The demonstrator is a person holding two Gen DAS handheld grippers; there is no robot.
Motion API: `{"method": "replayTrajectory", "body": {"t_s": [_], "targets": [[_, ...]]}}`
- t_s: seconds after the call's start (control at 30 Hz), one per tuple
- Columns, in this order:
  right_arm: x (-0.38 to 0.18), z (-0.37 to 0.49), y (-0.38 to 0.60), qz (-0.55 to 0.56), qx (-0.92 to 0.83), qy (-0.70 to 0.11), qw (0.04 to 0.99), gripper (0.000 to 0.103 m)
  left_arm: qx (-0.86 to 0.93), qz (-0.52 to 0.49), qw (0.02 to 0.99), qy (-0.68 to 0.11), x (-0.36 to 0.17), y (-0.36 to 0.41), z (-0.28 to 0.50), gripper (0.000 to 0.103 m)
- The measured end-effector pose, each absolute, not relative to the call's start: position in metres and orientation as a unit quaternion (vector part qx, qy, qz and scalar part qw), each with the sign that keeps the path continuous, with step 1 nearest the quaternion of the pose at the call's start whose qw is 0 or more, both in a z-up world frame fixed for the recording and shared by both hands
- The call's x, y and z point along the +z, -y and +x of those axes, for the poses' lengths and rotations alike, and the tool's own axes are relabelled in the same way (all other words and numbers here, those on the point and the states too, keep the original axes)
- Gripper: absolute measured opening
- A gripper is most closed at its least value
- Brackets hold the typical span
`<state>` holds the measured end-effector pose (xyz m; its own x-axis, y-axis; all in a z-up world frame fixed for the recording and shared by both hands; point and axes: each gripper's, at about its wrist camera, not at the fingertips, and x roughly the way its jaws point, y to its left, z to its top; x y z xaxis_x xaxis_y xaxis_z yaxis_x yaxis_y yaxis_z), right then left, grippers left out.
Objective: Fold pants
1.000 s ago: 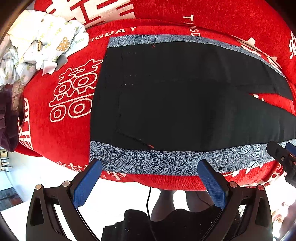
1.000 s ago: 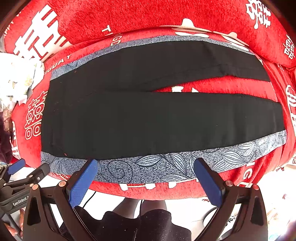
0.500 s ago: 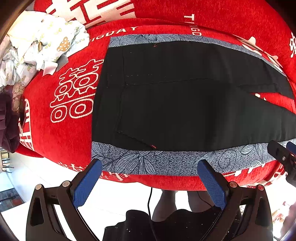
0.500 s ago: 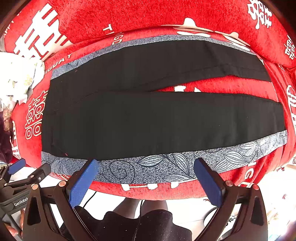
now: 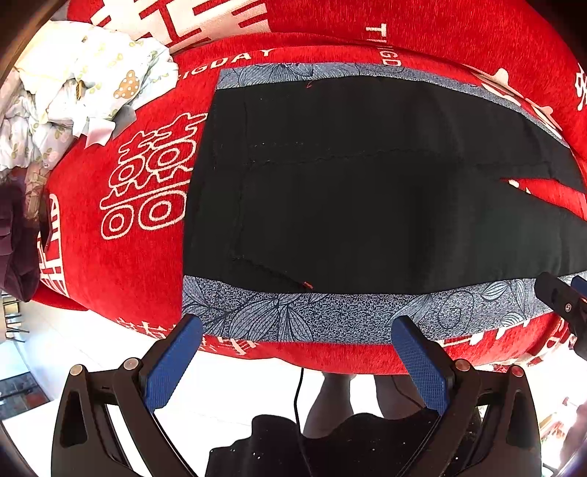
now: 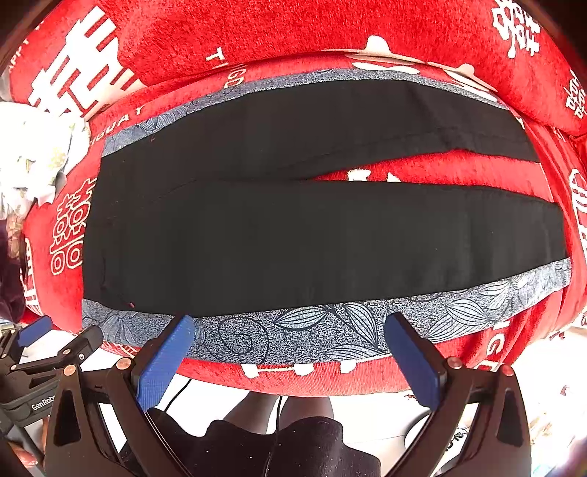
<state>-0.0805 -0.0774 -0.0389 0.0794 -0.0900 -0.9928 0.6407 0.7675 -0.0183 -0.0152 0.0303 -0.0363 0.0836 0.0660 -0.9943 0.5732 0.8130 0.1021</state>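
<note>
Black pants (image 5: 359,205) with a grey-blue leaf-print side stripe lie flat on a red cushion, waistband to the left, both legs running right with a narrow gap between them (image 6: 422,172). In the right wrist view the pants (image 6: 293,242) fill the middle. My left gripper (image 5: 297,330) hovers open just off the near striped edge by the waist end, nothing between its blue pads. Further along the near leg, my right gripper (image 6: 290,326) stands open over the same striped edge, also holding nothing. Each gripper shows at the edge of the other's view.
The red cushion (image 5: 110,257) with white characters has a raised back behind (image 6: 293,33). A heap of pale printed clothes (image 5: 73,91) lies at the far left, with dark fabric (image 5: 14,249) below it. A person's legs (image 5: 330,400) stand in front of the cushion.
Both grippers have crept slightly closer to the near striped edge of the pants. The pants have not moved and both grippers stay open.
</note>
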Motion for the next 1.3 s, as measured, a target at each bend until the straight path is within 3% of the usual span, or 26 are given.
{"method": "replayTrajectory", "body": {"t_s": [1.3], "targets": [[-0.049, -0.081, 0.084, 0.225, -0.261, -0.627, 0.698, 0.103, -0.175, 0.244, 0.688, -0.661, -0.053, -0.031, -0.017, 0.103]]}}
